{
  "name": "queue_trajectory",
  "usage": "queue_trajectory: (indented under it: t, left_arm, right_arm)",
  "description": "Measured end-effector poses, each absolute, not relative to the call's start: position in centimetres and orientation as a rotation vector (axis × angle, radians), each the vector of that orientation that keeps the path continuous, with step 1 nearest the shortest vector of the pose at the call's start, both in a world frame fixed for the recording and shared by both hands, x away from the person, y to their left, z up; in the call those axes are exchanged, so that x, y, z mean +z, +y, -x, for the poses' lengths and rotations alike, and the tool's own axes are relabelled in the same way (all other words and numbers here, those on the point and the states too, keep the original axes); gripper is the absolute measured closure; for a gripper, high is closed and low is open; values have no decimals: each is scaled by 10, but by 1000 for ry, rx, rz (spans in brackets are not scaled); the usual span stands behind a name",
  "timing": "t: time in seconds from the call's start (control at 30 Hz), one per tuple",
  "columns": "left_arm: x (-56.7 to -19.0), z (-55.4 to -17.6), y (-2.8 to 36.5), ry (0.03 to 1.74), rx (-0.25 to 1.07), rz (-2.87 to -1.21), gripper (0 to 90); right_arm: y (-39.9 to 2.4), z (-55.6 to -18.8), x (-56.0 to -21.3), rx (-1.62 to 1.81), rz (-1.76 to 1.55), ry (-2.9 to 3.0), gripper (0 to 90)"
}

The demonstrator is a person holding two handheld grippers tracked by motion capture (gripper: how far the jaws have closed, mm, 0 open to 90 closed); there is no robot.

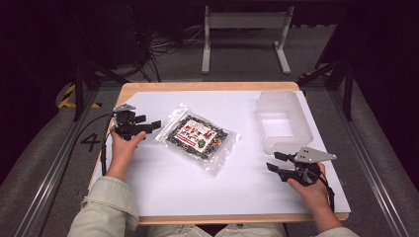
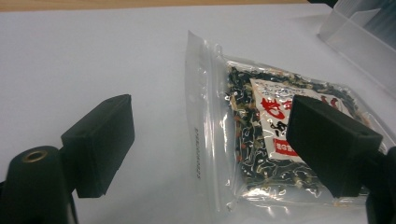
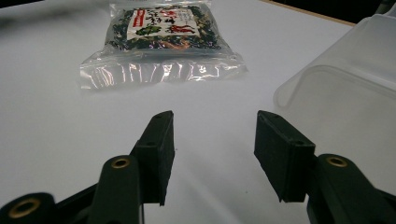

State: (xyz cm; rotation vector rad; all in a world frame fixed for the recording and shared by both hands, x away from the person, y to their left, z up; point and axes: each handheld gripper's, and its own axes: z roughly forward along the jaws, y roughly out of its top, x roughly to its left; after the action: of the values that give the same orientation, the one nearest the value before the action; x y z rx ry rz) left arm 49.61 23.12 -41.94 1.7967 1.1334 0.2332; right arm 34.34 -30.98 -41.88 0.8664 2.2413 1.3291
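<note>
Flat on the white table, near its middle: clear zip bag of dark dried food with red label. Just beside its sealed edge, left tool, jaws wide apart, nothing gripped. Well apart from bag, near the translucent plastic tub, right tool, jaws about half open, holding nothing.

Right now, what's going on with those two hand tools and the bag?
Left tool open, at the bag's edge. Right tool open, holding nothing. Bag flat on the table, untouched. Nothing in the way.
</note>
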Motion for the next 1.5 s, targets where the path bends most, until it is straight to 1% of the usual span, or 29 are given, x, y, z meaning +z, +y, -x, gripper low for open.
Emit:
queue_trajectory:
  t: [0.2,0.53,0.73,0.93,1.17,1.27,1.4,1.43,1.5]
  left_arm:
    - [-433,-503,229,1165,189,-1838,186]
    - [-442,-506,227,1193,123,-1871,226]
    - [-446,-507,225,1192,78,-1893,270]
    - [-449,-507,221,1197,-9,-1904,328]
    - [-449,-506,216,1177,-54,-1934,388]
    - [-449,-506,216,1174,-90,-1934,447]
    - [-448,-505,214,1193,-79,-1950,515]
    - [-448,-505,214,1193,-79,-1950,545]
    - [-447,-504,214,1210,-60,-1962,636]
  right_arm:
    - [-313,-340,-419,1326,-871,2234,463]
    - [-311,-339,-419,1313,-852,2245,450]
    - [-310,-339,-419,1309,-846,2247,446]
    - [-310,-338,-418,1307,-845,2245,442]
    - [-308,-338,-418,1300,-831,2251,435]
    - [-307,-338,-418,1296,-826,2252,432]
    - [-307,-338,-418,1296,-825,2253,428]
    - [-307,-338,-418,1296,-825,2253,428]
    - [-307,-338,-418,1294,-824,2255,427]
